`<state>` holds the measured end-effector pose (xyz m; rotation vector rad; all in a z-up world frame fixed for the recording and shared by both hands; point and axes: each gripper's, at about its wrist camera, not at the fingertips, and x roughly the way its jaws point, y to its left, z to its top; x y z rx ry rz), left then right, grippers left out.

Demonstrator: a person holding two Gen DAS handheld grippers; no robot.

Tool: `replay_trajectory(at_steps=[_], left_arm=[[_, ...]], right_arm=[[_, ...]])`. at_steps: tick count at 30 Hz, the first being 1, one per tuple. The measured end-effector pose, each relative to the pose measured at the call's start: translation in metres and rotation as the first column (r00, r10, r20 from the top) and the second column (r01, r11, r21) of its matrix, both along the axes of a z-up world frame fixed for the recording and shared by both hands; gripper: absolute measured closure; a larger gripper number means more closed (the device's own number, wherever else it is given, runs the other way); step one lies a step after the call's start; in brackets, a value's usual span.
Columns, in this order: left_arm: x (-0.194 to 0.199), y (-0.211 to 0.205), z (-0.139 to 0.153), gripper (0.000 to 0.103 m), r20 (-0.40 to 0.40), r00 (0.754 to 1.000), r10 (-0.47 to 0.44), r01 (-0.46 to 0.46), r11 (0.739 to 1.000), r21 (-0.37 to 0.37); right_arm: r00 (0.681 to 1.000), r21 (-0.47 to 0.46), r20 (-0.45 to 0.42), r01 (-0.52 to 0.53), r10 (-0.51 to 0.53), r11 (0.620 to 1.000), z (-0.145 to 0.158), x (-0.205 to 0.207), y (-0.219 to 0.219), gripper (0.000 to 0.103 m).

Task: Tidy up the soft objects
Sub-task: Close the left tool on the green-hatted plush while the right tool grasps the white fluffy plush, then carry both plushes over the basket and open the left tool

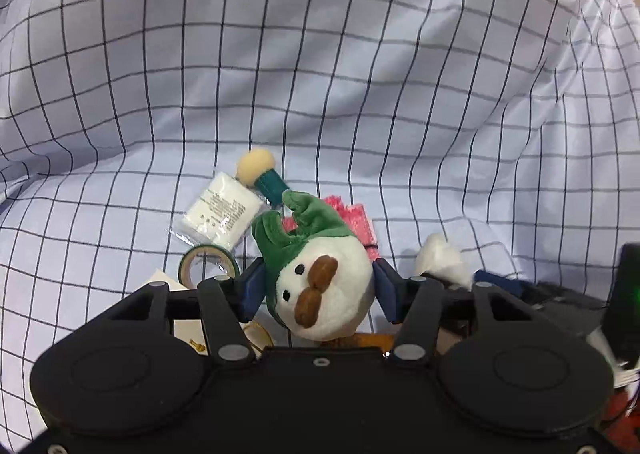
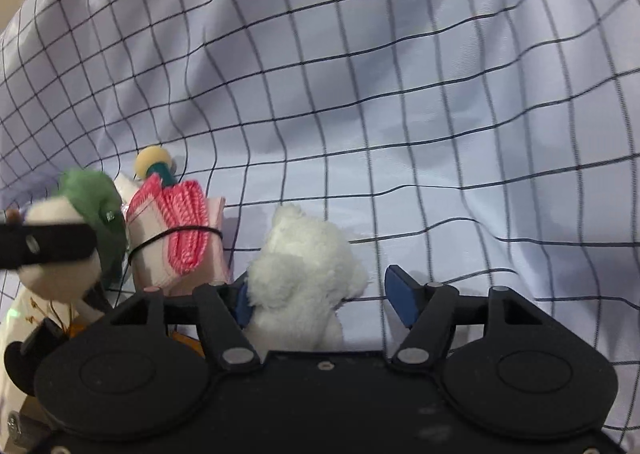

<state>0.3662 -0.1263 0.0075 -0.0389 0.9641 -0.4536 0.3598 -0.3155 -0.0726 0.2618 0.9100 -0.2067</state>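
The left gripper [image 1: 318,286] has its blue fingers [image 1: 252,288] pressed against both sides of a plush duck [image 1: 324,286] with a green cap, holding it just above the checked cloth [image 1: 360,74]. Behind the duck, at about eleven o'clock, lie a white packet [image 1: 222,214], a roll of green tape [image 1: 208,264] and a teal-handled sponge dabber [image 1: 260,172]; a pink knitted bundle [image 1: 358,222] sits at about one o'clock.

The right gripper [image 2: 324,296] stands half open. A white fluffy toy [image 2: 304,270] rests against its left finger [image 2: 242,302], while the right finger [image 2: 400,296] is clear of it. The toy seems to sit on the cloth, though its base is hidden.
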Motion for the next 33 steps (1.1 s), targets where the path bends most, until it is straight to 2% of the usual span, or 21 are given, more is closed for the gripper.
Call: replay_trajectory(at_steps=[2,3,7,12,18,26,33], left_arm=[[0.0,0.002,0.004,0.05,0.01,1.0,0.002,-0.002,1.0,-0.013],[0.0,0.004,0.005,0.05,0.012,1.0,0.003,-0.002,1.0,-0.018],[-0.001,0.012,0.012,0.05,0.021,1.0,0.003,-0.002,0.999,-0.045],[-0.012,0.022,0.023,0.05,0.044,0.999,-0.006,0.009,0.997,-0.071],[-0.041,0.041,0.045,0.05,0.074,0.997,-0.005,0.013,0.994,-0.111],[-0.115,0.076,0.079,0.05,0.126,0.992,0.015,-0.003,0.995,-0.095],[-0.19,0.113,0.079,0.049,0.132,0.991,0.004,0.006,0.997,-0.077]], right_arm=[[1.0,-0.003,-0.004,-0.014,0.014,1.0,-0.002,0.003,0.003,0.043],[1.0,-0.003,-0.006,-0.022,0.022,1.0,-0.003,0.004,0.004,0.057],[0.998,0.006,0.018,-0.054,0.054,0.999,0.0,0.006,0.009,0.069],[0.995,0.011,0.089,-0.041,0.04,0.999,0.016,-0.005,0.006,0.07],[0.985,0.017,0.172,-0.02,0.017,1.0,0.055,-0.04,0.006,0.07],[0.956,0.013,0.291,-0.04,0.035,0.999,0.109,-0.131,0.036,0.069],[0.931,0.053,0.361,-0.075,0.05,0.996,0.135,-0.223,0.067,0.069]])
